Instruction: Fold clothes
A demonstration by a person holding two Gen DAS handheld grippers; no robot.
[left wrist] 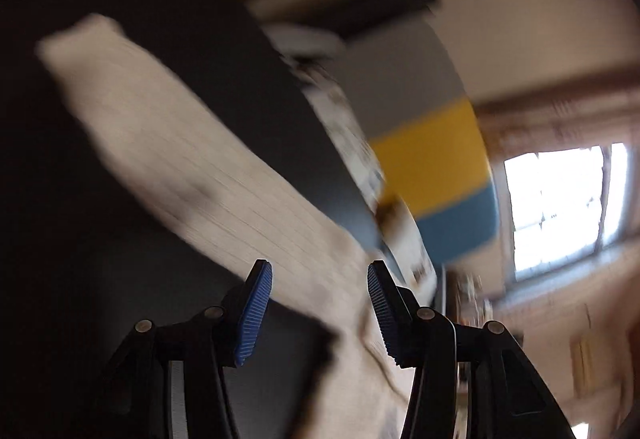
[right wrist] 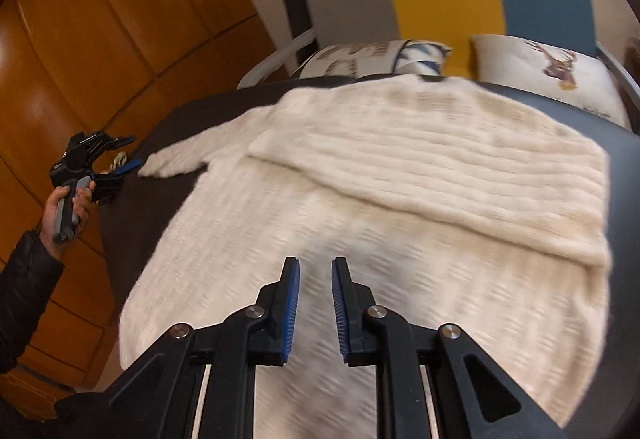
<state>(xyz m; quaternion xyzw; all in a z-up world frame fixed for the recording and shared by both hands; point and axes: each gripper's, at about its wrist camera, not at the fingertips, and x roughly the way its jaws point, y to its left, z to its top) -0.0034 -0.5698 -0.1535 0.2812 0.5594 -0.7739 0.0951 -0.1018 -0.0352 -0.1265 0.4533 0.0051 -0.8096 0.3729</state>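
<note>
A cream knit sweater [right wrist: 360, 223] is spread on a dark bed [right wrist: 128, 231], one sleeve already folded across the body. The other sleeve [right wrist: 188, 155] lies stretched toward ten o'clock. The left tool [right wrist: 120, 159], jaws apart and empty, is held just beside its cuff. The right tool [right wrist: 315, 303] hovers over the hem at six o'clock, narrowly parted, gripping nothing. Judged next: the cuff must be pinched and carried across.

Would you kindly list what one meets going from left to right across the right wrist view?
Wooden wardrobe → hand holding the left gripper → cream sweater → deer pillow.
</note>
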